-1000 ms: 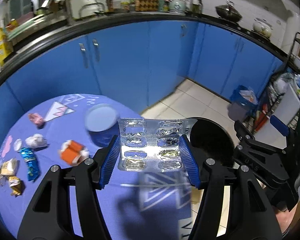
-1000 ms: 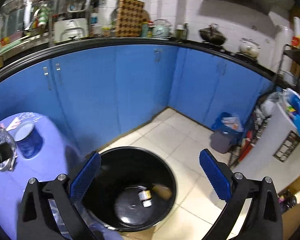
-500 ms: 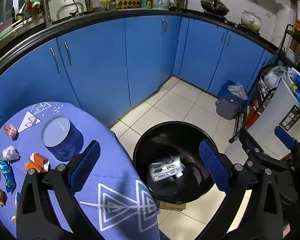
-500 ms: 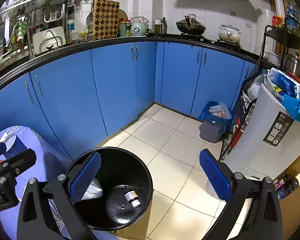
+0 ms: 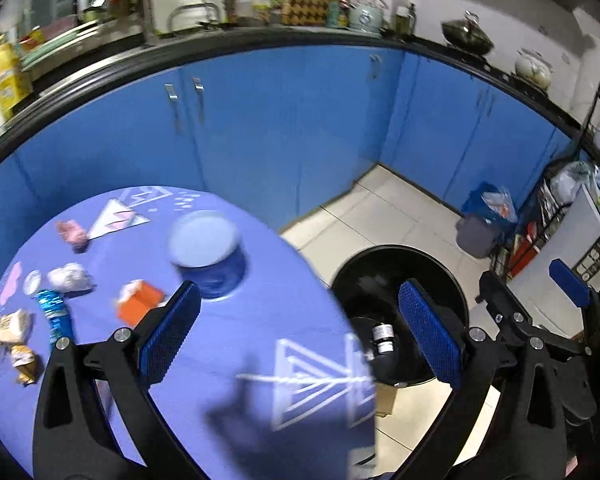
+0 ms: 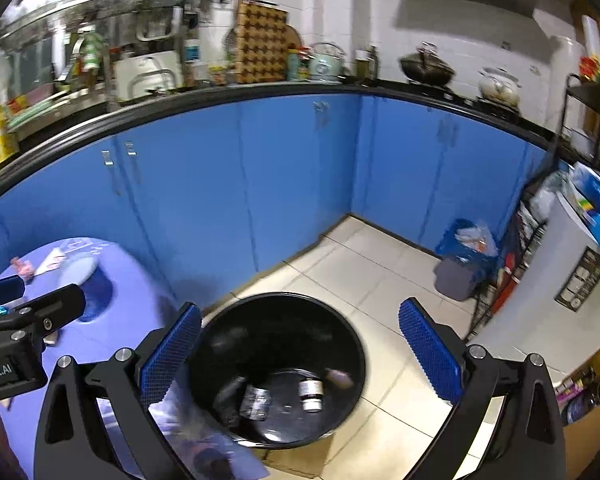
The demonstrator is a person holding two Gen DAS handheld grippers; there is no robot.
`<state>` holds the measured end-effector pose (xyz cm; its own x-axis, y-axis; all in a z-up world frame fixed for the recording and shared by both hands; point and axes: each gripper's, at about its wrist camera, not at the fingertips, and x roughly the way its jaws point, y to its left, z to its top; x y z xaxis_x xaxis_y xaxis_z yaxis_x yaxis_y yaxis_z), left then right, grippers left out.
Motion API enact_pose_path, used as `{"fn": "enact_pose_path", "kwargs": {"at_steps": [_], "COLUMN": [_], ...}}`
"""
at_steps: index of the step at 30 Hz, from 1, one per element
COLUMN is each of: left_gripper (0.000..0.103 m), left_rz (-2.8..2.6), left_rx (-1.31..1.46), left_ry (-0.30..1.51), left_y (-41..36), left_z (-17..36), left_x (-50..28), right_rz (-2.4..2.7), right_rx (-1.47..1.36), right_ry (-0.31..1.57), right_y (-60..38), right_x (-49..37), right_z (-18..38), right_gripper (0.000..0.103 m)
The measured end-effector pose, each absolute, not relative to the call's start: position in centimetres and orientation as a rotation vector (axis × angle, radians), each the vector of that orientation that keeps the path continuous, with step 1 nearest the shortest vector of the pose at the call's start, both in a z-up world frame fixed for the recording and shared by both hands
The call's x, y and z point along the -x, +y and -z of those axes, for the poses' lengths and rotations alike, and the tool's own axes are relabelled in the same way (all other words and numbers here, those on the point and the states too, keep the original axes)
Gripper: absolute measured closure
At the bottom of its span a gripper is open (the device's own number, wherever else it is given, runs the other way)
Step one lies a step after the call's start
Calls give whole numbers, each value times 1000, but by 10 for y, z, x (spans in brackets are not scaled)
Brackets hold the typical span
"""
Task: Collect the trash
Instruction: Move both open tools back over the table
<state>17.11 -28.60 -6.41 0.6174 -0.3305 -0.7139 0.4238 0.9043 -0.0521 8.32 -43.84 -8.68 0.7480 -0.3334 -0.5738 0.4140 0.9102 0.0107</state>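
My left gripper (image 5: 300, 336) is open and empty above the edge of the purple table (image 5: 220, 360), beside the black trash bin (image 5: 440, 256). Trash lies on the table's left: an orange-white wrapper (image 5: 138, 306), a white crumpled piece (image 5: 70, 278), a pink piece (image 5: 72, 234), a blue wrapper (image 5: 56, 316) and tan wrappers (image 5: 12, 334). My right gripper (image 6: 300, 360) is open and empty over the bin (image 6: 340, 320). The blister pack (image 6: 256, 400) and a small bottle (image 6: 312, 392) lie inside the bin.
A blue jar with a pale lid (image 5: 208, 252) stands on the table near its right edge. Blue cabinets (image 5: 280, 132) run behind. A small grey bin with a blue bag (image 5: 484, 224) and a white appliance (image 6: 572, 264) stand at the right on the tiled floor.
The left gripper opened and dropped the blister pack into the bin, then swung back left toward the table. The right gripper stayed open over the bin.
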Motion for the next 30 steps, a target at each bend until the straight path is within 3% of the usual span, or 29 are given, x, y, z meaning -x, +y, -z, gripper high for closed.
{"fn": "enact_pose_path", "kwargs": {"at_steps": [8, 19, 30], "left_gripper": [5, 5, 9], "left_rz": [265, 1, -82], "left_rx": [-55, -6, 62], "left_ry": [786, 836, 967], "left_y": [-189, -54, 3], "left_z": [54, 80, 132], "left_x": [-171, -173, -196], "right_rz": [243, 4, -121], "right_rx": [-74, -34, 48], "right_ry": [616, 676, 772], "right_y": [-356, -264, -212], "right_x": [-111, -155, -207], "right_z": [82, 94, 129], "right_gripper": [7, 7, 7]}}
